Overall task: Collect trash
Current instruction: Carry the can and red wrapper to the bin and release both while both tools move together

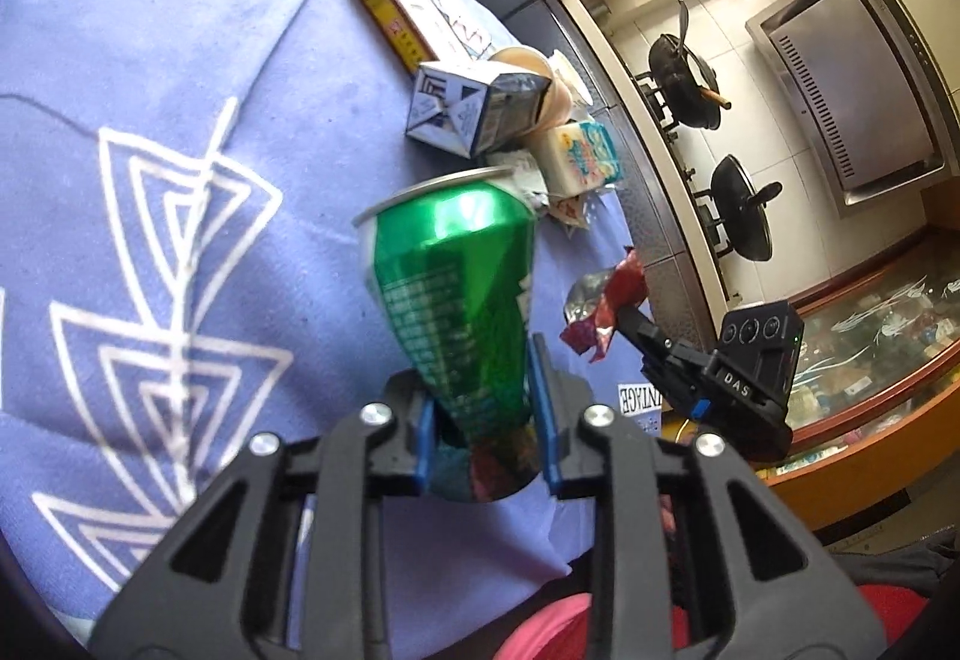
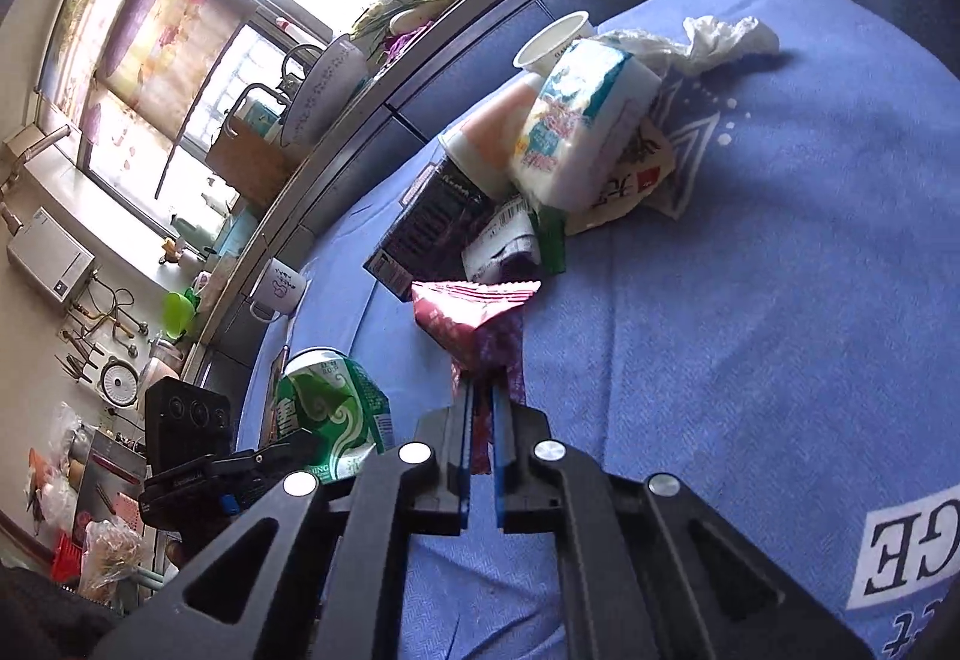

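both claws loaded, pile still on bench

left claw (image 1: 483,420) is clenched on the dented green can (image 1: 456,294): light, thin-walled, slick, so it's best gripped low on the body. right claw (image 2: 480,420) pinches the red wrapper (image 2: 474,315) by its tail: limp, crinkly, near weightless. both are lifted off the blue cloth (image 2: 750,330). beyond them, the trash pile (image 2: 558,150) remains.

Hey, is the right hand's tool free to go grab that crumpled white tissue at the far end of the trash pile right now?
Probably not yet. The right tongs are shut on a red wrapper, so they'd need to drop it first. The tissue itself lies exposed on the blue cloth, beyond the pile.
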Motion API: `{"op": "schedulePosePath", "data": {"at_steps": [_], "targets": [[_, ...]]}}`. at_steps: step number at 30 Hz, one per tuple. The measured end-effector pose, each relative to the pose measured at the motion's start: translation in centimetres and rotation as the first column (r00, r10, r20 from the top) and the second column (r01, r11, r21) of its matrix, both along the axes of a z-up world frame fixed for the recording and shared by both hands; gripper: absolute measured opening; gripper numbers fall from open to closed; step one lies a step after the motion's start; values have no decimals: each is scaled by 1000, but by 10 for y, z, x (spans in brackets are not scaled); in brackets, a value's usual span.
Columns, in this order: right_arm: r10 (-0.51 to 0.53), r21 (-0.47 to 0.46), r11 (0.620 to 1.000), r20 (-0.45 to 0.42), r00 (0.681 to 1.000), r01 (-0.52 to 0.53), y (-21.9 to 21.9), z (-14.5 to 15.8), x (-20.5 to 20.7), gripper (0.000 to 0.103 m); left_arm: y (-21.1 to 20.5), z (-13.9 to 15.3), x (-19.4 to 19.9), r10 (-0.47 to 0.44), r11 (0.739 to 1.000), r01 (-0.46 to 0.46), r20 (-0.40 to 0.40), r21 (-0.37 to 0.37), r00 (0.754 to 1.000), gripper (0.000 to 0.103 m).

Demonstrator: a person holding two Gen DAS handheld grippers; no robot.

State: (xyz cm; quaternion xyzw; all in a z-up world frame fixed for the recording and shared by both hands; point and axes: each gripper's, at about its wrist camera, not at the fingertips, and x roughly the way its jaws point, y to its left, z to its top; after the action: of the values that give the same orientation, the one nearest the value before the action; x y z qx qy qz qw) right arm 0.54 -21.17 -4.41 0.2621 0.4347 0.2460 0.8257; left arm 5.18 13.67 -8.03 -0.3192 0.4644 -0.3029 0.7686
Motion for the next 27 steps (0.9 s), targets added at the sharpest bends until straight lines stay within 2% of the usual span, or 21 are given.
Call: {"op": "schedulePosePath", "data": {"at_steps": [3,4,6,7,8,13,16,17,18,20,23,25,27], "targets": [[-16,-10,1000,-18,1000,15,-2,-4,-1,7,-6,6,-1,-15,1000,15,22,4,1000,24],[-20,-21,1000,-16,1000,20,-1,-4,-2,11,-8,8,-2,-22,1000,21,29,3,999,24],[-30,-50,998,0,1000,30,-1,-4,-5,31,-11,11,-2,-31,1000,31,39,2,999,24],[-41,-65,997,10,999,41,0,-3,-7,57,-12,12,-2,-34,999,34,41,1,999,24],[-49,-77,996,27,998,51,0,-2,-10,68,-12,12,-3,-37,999,37,41,-1,998,24],[-11,-202,979,92,996,29,13,-1,-13,68,-19,16,-3,-50,999,50,46,2,998,23],[-22,-272,961,98,995,48,17,-7,-7,68,-24,19,-3,-60,998,60,50,6,997,23],[-13,-297,954,99,995,42,20,-10,-5,65,-26,20,-3,-64,998,63,51,8,997,23],[0,-330,943,101,995,33,23,-12,-3,58,-29,21,-2,-68,998,68,51,11,996,23],[14,-363,931,92,996,21,24,-17,-1,20,-35,24,0,-80,997,79,50,19,995,23],[-3,-302,953,90,996,30,9,-18,-6,16,-52,32,6,-114,993,112,62,40,992,23],[-29,-266,962,120,992,61,-8,-11,-12,12,-69,40,12,-150,988,146,76,54,986,23],[-68,-240,965,146,987,102,-28,-3,-18,12,-90,47,19,-190,981,185,90,59,978,23]]}}
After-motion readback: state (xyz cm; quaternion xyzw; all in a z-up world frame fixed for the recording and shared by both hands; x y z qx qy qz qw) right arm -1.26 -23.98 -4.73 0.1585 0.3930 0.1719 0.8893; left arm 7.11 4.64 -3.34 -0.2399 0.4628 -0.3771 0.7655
